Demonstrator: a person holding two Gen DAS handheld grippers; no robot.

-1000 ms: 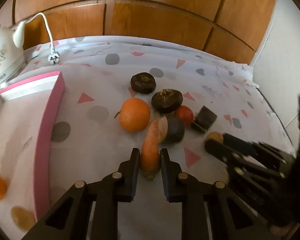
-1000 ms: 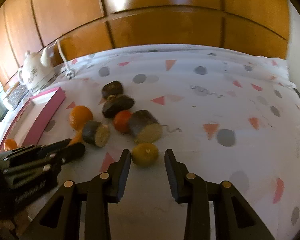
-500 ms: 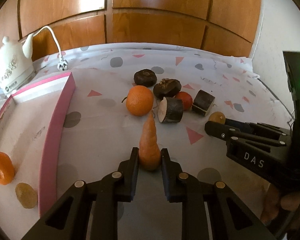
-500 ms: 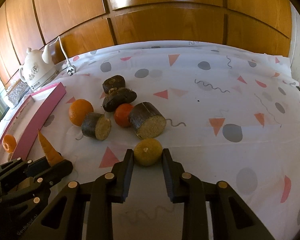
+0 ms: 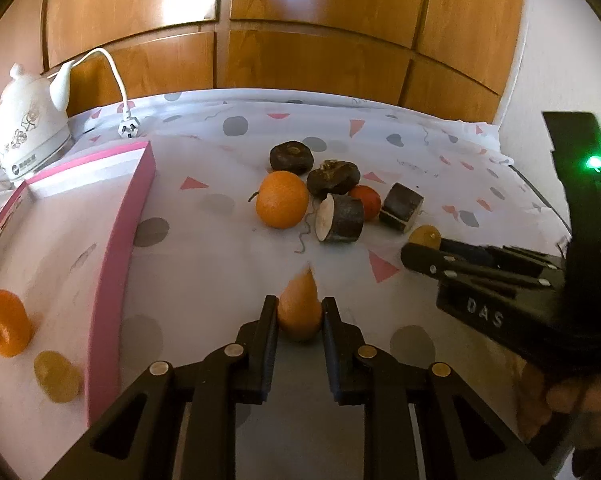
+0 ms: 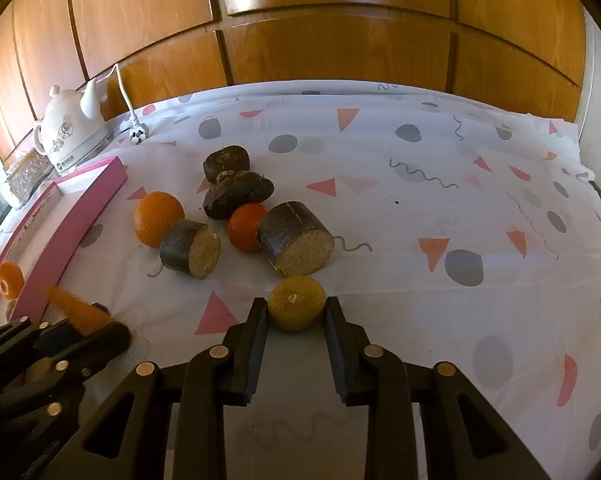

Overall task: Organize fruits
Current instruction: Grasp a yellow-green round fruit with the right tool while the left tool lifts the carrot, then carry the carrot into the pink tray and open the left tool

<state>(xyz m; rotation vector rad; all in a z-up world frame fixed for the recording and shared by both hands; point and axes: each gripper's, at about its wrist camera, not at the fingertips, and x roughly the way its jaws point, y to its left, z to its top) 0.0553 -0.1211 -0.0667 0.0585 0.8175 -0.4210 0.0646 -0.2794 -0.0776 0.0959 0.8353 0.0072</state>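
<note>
Left wrist view: your left tongs (image 5: 299,320) are clamped on the carrot (image 5: 299,307), holding it at the thick end with the tip pointing away from you. A carrot is stiff and fairly light, so it should take a firm squeeze without bruising, but the taper can let it slide forward out of the pads; I'd keep the hold on the widest part, as it is now. The pink tray (image 5: 116,256) lies just to the left of the tongs, with an orange fruit (image 5: 5,328) and a small yellow one (image 5: 57,376) already inside. Ahead of the tongs sit the big orange (image 5: 281,199), the dark cut pieces (image 5: 340,219) and a red fruit (image 5: 366,199) on the table (image 5: 204,248).

Right wrist view: your right tongs (image 6: 296,314) are closed on the small yellow fruit (image 6: 296,302), one pad on each side at its widest girth, and it appears still to rest on the cloth. It is round and probably soft-skinned, so it could roll or squirt out under a hard pinch; hold it across the middle with moderate pressure. The large cut piece (image 6: 296,238) sits just beyond the tongs, almost touching the fruit. The left tongs with the carrot show at the lower left, next to the tray.
</note>
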